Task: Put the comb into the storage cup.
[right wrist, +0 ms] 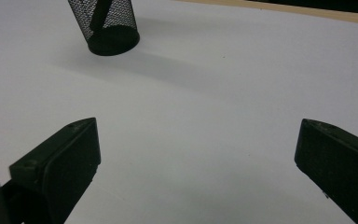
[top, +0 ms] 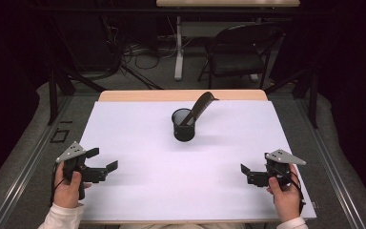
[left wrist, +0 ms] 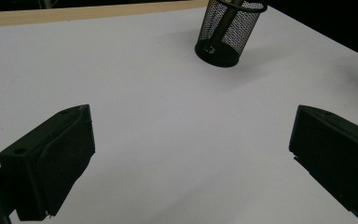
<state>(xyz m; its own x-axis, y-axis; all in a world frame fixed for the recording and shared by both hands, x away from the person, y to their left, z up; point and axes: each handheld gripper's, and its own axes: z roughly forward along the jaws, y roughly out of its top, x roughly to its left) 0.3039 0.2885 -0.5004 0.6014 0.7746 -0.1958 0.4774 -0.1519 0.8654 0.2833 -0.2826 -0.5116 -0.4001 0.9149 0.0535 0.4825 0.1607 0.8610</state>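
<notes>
One mesh cup with one comb inside, toward the tabletop's far edge. Left tongs and right tongs, both apart and empty, near the front corners.

Left hand at near left grips the left gripper, jaws spread wide, pointing right. Right hand at near right grips the right gripper, jaws spread wide, pointing left. Both grippers are empty and well apart.
</notes>
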